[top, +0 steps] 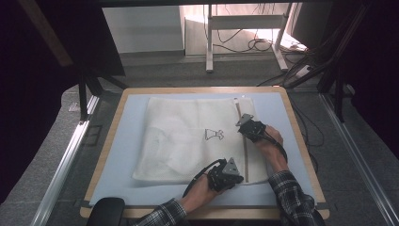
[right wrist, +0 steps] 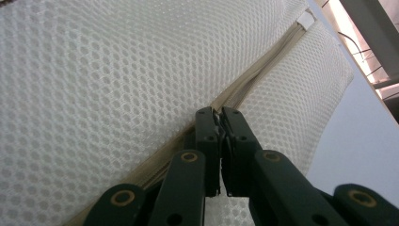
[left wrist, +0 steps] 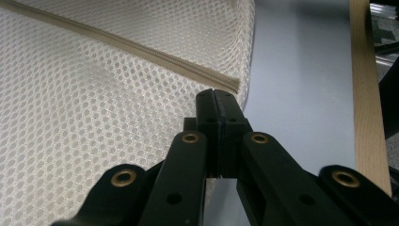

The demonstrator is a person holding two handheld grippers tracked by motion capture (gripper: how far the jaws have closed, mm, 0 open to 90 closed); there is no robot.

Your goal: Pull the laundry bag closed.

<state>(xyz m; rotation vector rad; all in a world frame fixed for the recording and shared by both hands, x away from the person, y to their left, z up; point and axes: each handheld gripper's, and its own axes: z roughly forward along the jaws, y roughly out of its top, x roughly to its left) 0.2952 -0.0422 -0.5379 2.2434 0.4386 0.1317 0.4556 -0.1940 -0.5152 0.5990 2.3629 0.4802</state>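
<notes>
A white mesh laundry bag (top: 188, 139) lies flat on the pale blue tabletop (top: 122, 141), covering its middle and reaching close to the far edge. A small black garment symbol (top: 213, 135) is printed near the bag's centre. A beige zipper (top: 245, 155) runs along the bag's right side, from the far edge toward the near edge.

The left gripper (top: 231, 175) sits at the near end of the zipper, close to the bag's near right corner. In the left gripper view its jaws stand pressed together at the bag's edge, just beside the zipper end (left wrist: 234, 84); whether mesh is pinched between them cannot be told.

The right gripper (top: 244, 126) sits on the zipper line, roughly midway along the right side. In the right gripper view its jaws are closed on the zipper (right wrist: 254, 77), with a small pale piece caught between the tips.

The tabletop has a wooden rim (top: 301, 141). Beyond the far edge, cables (top: 244, 44) lie on the floor beside a white metal frame (top: 209, 42).
</notes>
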